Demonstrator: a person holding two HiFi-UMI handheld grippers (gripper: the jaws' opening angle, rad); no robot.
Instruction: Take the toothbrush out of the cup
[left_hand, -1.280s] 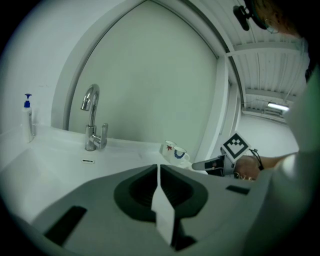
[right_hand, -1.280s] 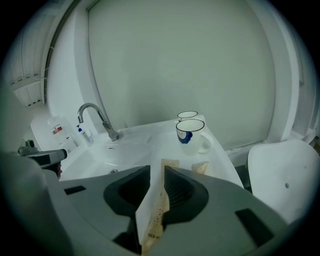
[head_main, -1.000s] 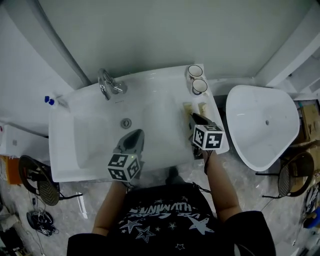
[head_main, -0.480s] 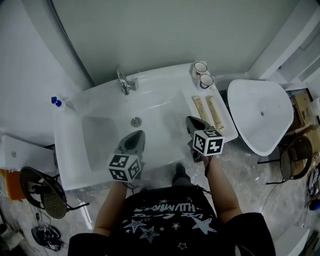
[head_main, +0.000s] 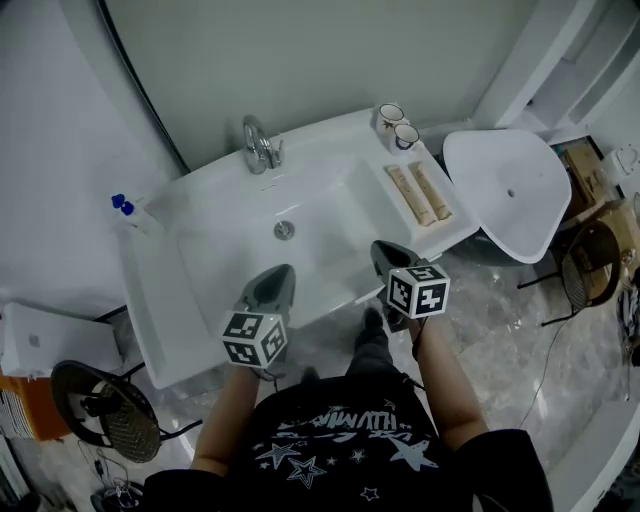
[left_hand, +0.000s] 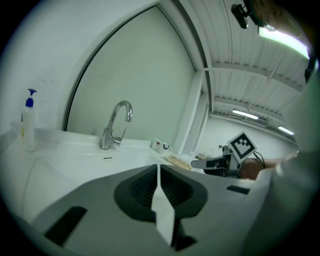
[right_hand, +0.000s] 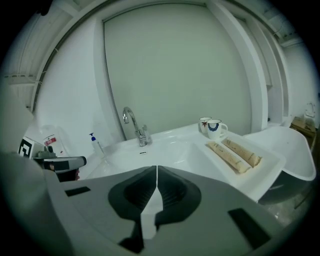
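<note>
Two white cups (head_main: 398, 125) (right_hand: 212, 127) stand at the back right corner of the sink (head_main: 215, 305), and nothing sticks out of them. Two long tan wrapped packets (head_main: 420, 192) (right_hand: 234, 154) lie side by side on the right ledge. My right gripper (head_main: 382, 250) (right_hand: 157, 170) hangs off the sink's front edge, short of the packets. Its jaws have just been closing and are shut with nothing between them. My left gripper (head_main: 281, 271) (left_hand: 158, 167) is over the front rim, shut and empty.
A chrome faucet (head_main: 261, 146) (right_hand: 135, 127) stands at the back of the basin, with a drain (head_main: 285, 230) below it. A blue-capped pump bottle (head_main: 130, 213) (left_hand: 28, 122) sits on the left ledge. A white tub (head_main: 510, 185) stands to the right, with a chair (head_main: 590, 262) beside it.
Both grippers have drawn back from the sink towards its front edge. The right one has left the ledge, uncovering the two packets, and its jaws have closed.
</note>
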